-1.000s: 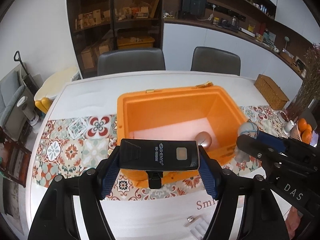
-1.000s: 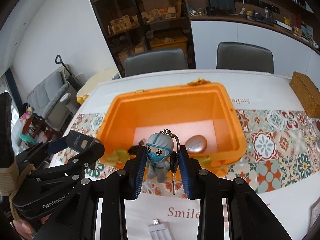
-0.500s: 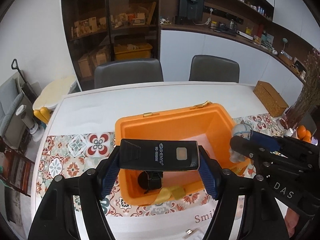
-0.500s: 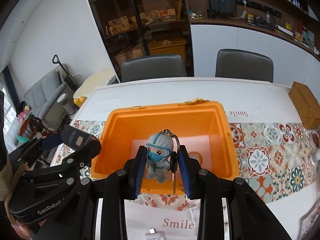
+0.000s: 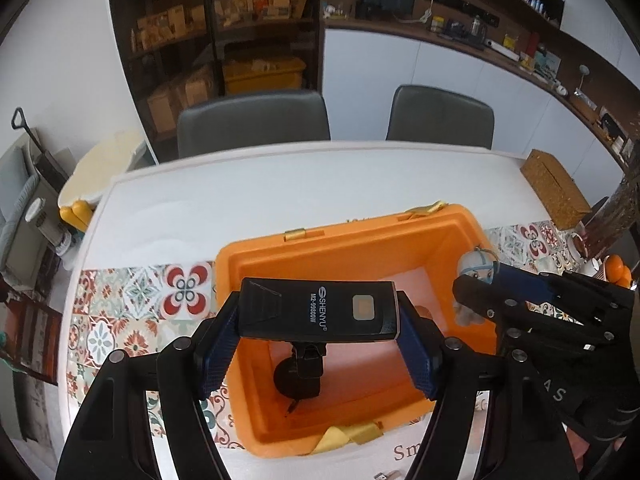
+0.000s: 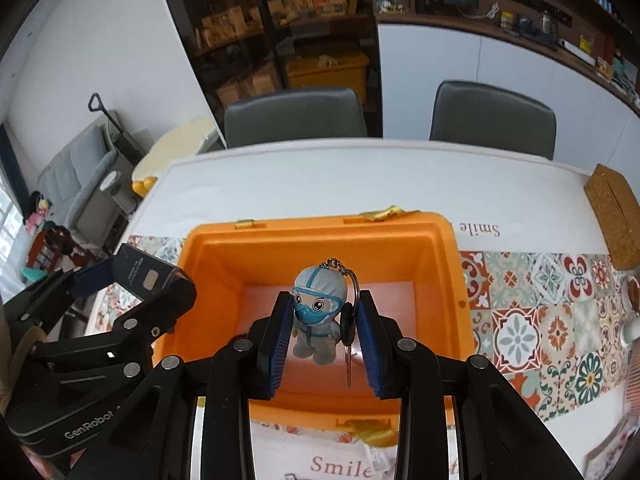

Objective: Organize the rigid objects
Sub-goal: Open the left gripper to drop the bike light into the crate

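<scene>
Both grippers are being carried forward over orange bin (image 5: 448, 240); black device (image 5: 318, 309) is being clamped half-wide by left gripper (image 5: 318, 344), figurine keychain (image 6: 318, 316) pinched tight by right gripper (image 6: 322, 344), frame centre.

You've got two tongs (image 5: 318, 320) (image 6: 324, 322) in view — one orange bin (image 6: 448, 280), one black device (image 5: 318, 312), one keychain figure (image 6: 318, 312) with one key (image 6: 349, 360). Behind the counter (image 6: 320, 176) — two chairs (image 6: 294, 116) (image 6: 494, 116), one cork box (image 6: 614, 216).

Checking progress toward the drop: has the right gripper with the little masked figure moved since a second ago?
Yes. The right gripper, shut on the masked figure keychain, has advanced over the orange bin; the bin's near rim, earlier beyond the fingertips, now lies beneath them.
</scene>
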`<state>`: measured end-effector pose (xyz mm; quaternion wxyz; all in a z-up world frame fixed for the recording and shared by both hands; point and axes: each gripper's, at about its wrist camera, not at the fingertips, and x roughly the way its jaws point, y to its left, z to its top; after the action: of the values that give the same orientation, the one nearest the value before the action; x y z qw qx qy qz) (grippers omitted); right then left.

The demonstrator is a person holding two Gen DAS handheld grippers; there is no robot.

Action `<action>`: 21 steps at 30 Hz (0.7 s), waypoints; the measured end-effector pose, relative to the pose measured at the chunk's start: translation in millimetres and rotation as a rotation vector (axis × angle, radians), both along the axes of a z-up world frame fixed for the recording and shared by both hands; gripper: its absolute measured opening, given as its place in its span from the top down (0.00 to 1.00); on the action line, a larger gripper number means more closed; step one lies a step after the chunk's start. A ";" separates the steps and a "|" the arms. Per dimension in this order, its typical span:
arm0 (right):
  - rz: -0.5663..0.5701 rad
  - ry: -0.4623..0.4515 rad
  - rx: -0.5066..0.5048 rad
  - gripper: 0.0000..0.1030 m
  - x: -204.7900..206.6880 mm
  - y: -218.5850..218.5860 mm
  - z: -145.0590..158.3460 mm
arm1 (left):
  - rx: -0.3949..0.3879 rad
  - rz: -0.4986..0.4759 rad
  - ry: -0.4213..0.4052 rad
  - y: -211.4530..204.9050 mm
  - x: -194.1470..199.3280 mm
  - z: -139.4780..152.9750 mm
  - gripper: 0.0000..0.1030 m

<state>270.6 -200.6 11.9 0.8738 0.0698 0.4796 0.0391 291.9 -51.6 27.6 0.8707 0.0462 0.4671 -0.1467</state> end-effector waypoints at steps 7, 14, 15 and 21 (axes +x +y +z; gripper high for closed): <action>-0.006 0.084 -0.023 0.68 29.3 -1.1 -25.4 | 0.009 0.003 0.089 -7.9 24.3 -27.5 0.30; 0.001 0.152 -0.029 0.68 50.8 -4.0 -51.4 | 0.043 0.013 0.141 -11.5 42.0 -48.6 0.30; 0.002 0.163 -0.026 0.68 53.2 -4.1 -54.7 | 0.043 0.015 0.148 -11.6 44.4 -51.1 0.30; 0.001 0.177 -0.023 0.68 60.7 -5.0 -61.1 | 0.047 0.018 0.155 -13.2 51.1 -56.4 0.28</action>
<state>331.3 -205.6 -49.3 0.8288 0.0626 0.5554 0.0274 343.1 -64.8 -28.8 0.8318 0.0510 0.5369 -0.1311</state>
